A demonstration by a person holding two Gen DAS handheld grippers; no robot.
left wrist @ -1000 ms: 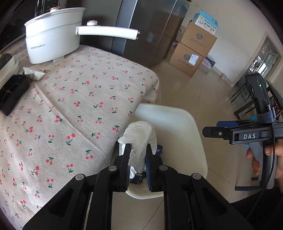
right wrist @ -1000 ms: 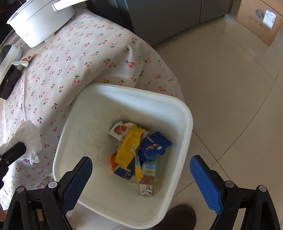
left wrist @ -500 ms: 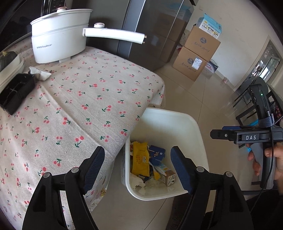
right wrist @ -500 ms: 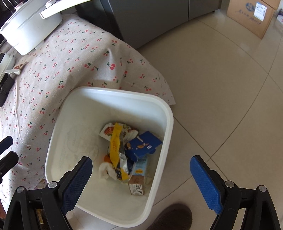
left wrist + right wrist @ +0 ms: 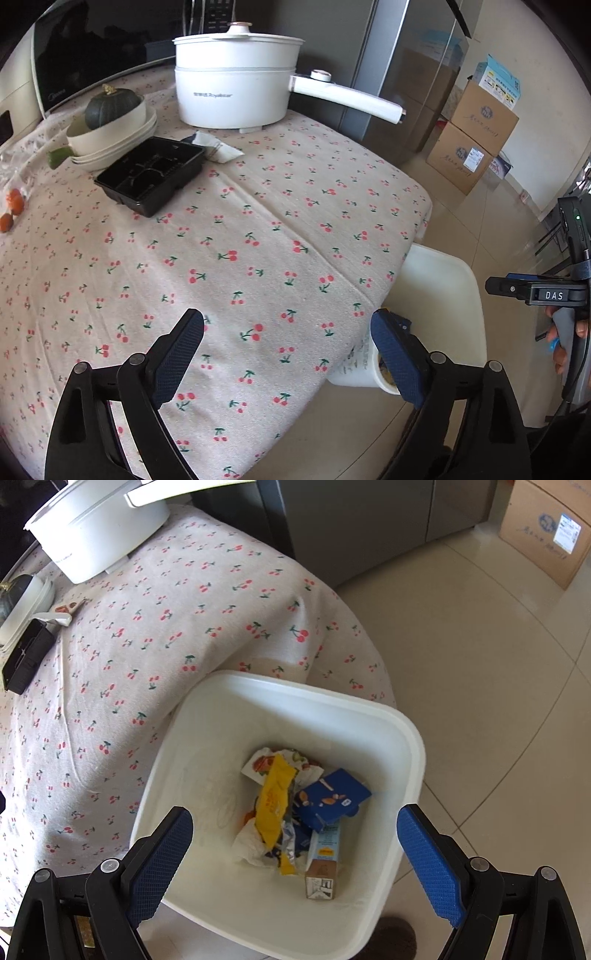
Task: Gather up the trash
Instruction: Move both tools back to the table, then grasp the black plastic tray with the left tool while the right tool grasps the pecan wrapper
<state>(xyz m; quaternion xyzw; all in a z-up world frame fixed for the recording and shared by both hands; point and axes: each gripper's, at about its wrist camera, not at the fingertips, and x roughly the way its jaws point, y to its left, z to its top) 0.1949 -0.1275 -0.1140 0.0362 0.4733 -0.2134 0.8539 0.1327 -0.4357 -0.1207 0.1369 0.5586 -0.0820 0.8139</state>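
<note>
The left tongs angle down over the cherry-print tabletop, jaws opening with nothing between them. The right tongs hang steeply, spread and empty, above the white bin, where the trash lies.

Hand-held grippers: two, left hand-held gripper and right hand-held gripper.
White bin: one, at 3 o'clock of tabletop.
In bin: one yellow wrapper; one blue carton; one crumpled white tissue.
On tabletop: one white electric pot at 12 o'clock; one black tray at 10 o'clock; one dark squash.
Cardboard boxes on floor: two, stacked, at 2 o'clock.
</note>
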